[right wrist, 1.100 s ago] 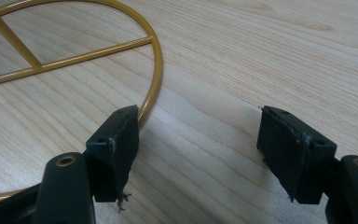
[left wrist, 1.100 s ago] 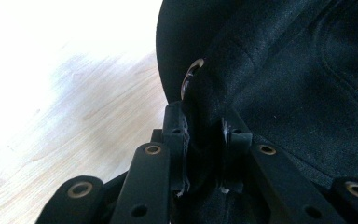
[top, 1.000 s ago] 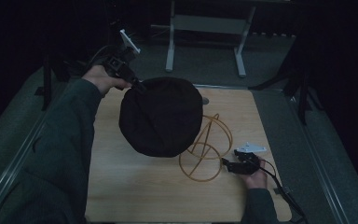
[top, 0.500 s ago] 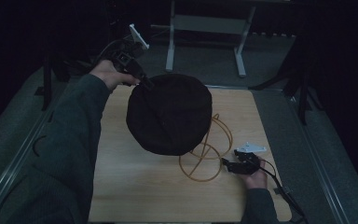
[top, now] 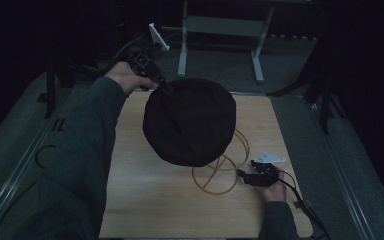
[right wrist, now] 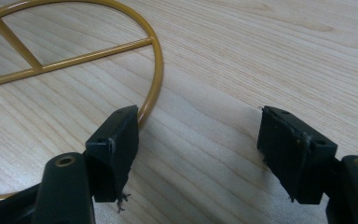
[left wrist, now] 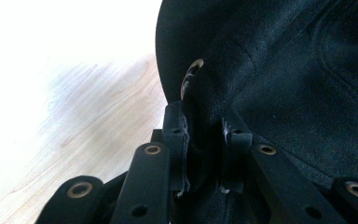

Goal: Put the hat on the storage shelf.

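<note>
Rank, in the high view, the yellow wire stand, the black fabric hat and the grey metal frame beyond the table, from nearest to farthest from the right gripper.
From the right gripper:
1. Yellow wire stand: its base ring lies on the table just left of the open jaws.
2. Black fabric hat: held above the table's middle, up and left.
3. Grey metal frame: on the floor past the table's far edge.

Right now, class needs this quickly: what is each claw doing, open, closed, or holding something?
Left claw: closed on the edge of the black hat.
Right claw: open, holding nothing, beside the yellow wire stand.
</note>
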### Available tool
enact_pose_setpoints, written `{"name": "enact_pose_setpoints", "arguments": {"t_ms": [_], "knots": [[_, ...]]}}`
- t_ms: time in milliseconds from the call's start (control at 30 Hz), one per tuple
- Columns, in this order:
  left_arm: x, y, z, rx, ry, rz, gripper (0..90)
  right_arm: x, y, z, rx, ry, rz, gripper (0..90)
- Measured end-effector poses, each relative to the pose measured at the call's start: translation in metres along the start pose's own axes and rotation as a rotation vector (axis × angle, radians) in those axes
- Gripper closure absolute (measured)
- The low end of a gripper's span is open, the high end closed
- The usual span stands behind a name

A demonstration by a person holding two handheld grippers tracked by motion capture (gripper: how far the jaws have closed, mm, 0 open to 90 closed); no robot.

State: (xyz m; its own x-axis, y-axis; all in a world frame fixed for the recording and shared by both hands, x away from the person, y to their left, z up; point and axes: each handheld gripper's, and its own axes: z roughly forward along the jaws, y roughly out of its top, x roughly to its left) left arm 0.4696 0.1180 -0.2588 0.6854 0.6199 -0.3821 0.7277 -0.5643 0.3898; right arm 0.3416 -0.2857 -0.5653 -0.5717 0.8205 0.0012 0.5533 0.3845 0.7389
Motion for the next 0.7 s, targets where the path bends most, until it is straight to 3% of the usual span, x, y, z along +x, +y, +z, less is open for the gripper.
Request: {"name": "enact_pose_setpoints", "arguments": {"t_ms": [700], "knots": [[-0.02, 0.02, 0.016, 0.031, -0.005, 0.047, 76.3, 0.0, 0.0, 0.0, 0.0, 0.001, -0.002, 29.2]]}}
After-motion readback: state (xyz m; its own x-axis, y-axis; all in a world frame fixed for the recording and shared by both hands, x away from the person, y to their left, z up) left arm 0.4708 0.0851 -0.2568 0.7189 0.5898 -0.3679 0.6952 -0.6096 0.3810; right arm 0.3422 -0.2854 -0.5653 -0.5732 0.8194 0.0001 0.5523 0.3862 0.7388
